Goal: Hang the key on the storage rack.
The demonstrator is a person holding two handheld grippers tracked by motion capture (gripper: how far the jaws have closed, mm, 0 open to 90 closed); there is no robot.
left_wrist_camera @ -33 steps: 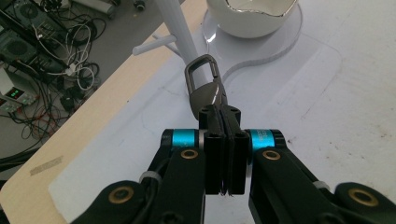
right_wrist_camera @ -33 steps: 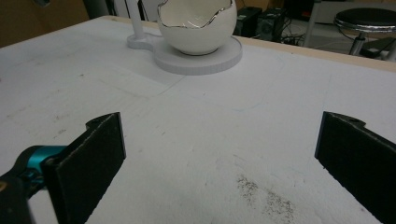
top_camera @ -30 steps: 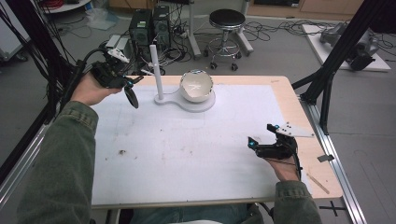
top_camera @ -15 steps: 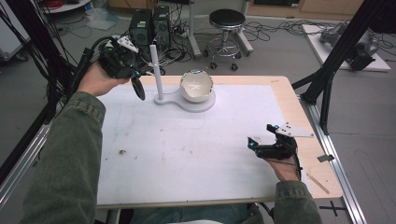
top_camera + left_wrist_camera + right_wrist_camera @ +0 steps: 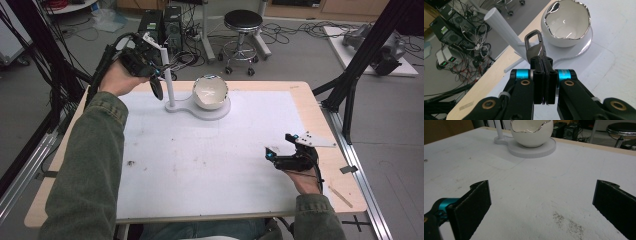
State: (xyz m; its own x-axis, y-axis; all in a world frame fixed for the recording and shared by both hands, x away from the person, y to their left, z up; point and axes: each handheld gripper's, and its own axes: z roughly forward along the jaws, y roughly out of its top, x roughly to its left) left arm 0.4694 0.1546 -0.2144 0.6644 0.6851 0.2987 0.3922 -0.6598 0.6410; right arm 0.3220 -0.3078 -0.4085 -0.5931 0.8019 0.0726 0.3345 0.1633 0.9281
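Note:
My left gripper (image 5: 154,77) hovers over the table's far left corner, shut on a dark metal carabiner (image 5: 157,90) that hangs just left of a white upright post (image 5: 168,82). In the left gripper view the carabiner (image 5: 535,46) sticks out past the closed jaws (image 5: 543,65), its loop close to the post (image 5: 504,27). The post shares a flat white base (image 5: 200,108) with a white jagged-rimmed bowl (image 5: 210,92). My right gripper (image 5: 279,146) rests open on the white mat at the right, nothing between its jaws (image 5: 544,202). The bowl (image 5: 531,132) stands far ahead of it.
A white mat (image 5: 200,165) covers the wooden table. Black frame legs (image 5: 350,85) stand off the right edge. A stool (image 5: 242,22) and computer boxes (image 5: 160,25) with cables are on the floor beyond. A small wooden stick (image 5: 340,196) lies near the front right corner.
My left gripper has risen and moved right toward the post, carrying the carabiner. The right gripper has stayed where it was.

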